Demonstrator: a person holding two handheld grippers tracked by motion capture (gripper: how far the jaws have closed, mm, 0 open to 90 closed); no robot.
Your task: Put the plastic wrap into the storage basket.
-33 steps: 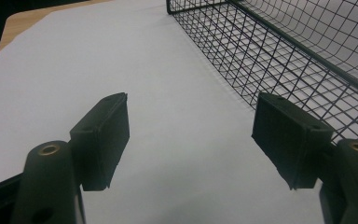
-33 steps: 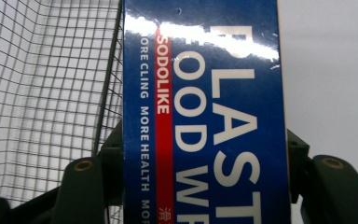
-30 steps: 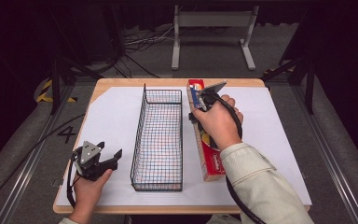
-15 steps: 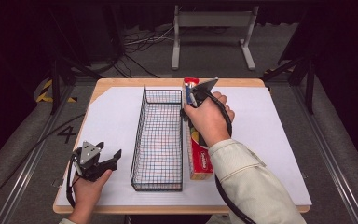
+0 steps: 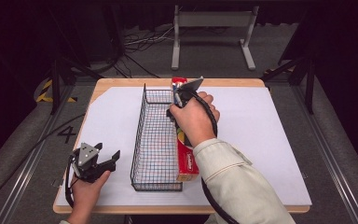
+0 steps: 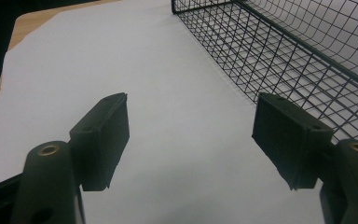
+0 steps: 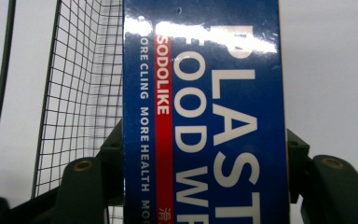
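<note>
— What's in the high view?
— A wooden table (image 5: 121,84) covered by a white sheet (image 5: 261,140). A black wire basket (image 5: 154,140) runs lengthwise at the centre of the frame. Just right of it lies a long box of plastic wrap (image 5: 188,161), touching or nearly touching the basket's wall. The right gripper (image 5: 182,93) sits over the box's far end, above centre. The left gripper (image 5: 103,161) rests at lower left, apart from the basket, its jaws spread.
— And the left gripper view?
— Its two black fingers (image 6: 102,135) stand wide apart over bare white sheet (image 6: 168,93); the basket (image 6: 298,51) fills the upper right.
— The right gripper view?
— The blue and red box (image 7: 205,116) runs up the middle, and the right gripper (image 7: 205,172) pinches it from both sides, fingers (image 7: 114,158) pressed against its edges. The basket's mesh (image 7: 74,93) shows at left.
</note>
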